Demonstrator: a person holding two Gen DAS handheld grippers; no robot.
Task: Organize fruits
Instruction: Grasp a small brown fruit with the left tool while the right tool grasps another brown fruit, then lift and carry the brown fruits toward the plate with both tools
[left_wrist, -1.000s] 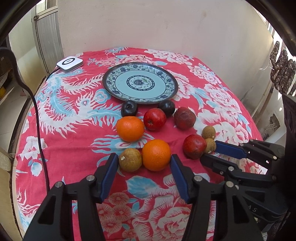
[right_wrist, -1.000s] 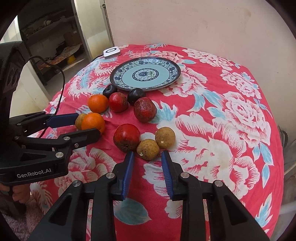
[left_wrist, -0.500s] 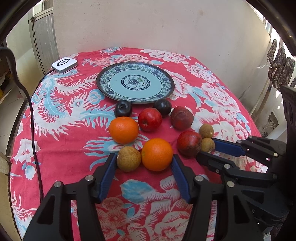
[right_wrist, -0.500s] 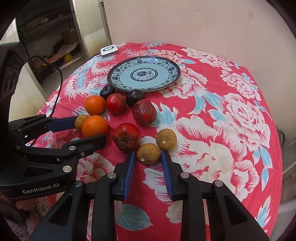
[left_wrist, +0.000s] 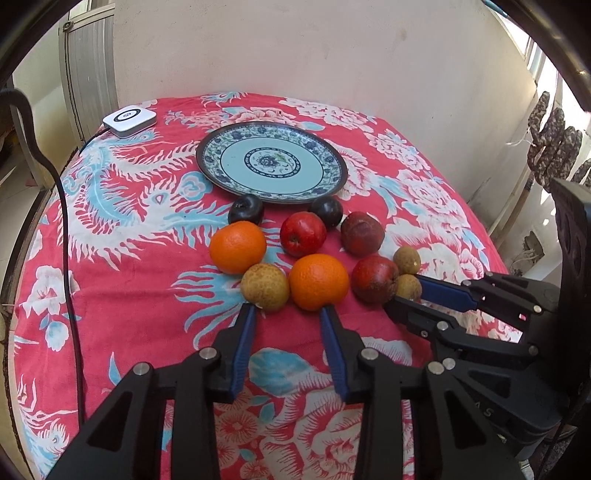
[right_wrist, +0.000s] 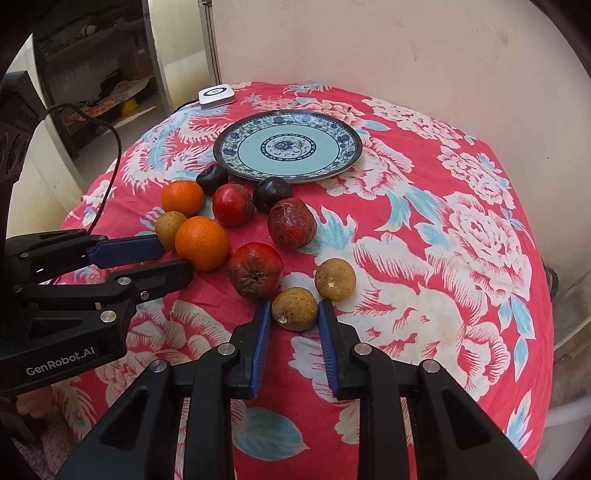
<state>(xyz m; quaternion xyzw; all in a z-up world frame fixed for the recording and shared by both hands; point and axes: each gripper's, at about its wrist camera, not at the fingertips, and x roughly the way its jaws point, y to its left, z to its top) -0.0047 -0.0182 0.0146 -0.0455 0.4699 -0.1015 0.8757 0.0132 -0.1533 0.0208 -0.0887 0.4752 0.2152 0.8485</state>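
**Two Grippers Closing on Fruit at the Near Edge of the Cluster**

On the red floral tablecloth (right_wrist: 461, 229), the fruit lay bunched just in front of the blue patterned plate (right_wrist: 236, 142), which carried nothing. The right gripper (right_wrist: 293, 314) had its blue pads set on either side of a small brown fruit (right_wrist: 294, 308), and they appeared to press its flanks, so it read as clamped on that fruit. A second brown fruit (right_wrist: 335, 278) sat just beside it, and a blotched red apple (right_wrist: 255, 270) nearly touched it on the other side.

The left gripper (left_wrist: 288, 312) had just been closing, yet its tips sat at the near edge of a rough tan fruit (left_wrist: 265, 286) and an orange (left_wrist: 318, 281), with nothing squarely between the pads; it held neither and stood open. The two fruits touched each other, which made a clean pick awkward.

Doing this step well probably meant lifting the right-hand fruit straight up first, so that it would not roll the apple or its brown neighbour. The left hand likely needed to choose one target, shift sideways to centre on it, and push the pads further along its sides before squeezing; pinching only the near edge would tend to squirt a round fruit away. Both would then go to the plate, clear of the two dark plums (left_wrist: 245, 208) resting at its rim.
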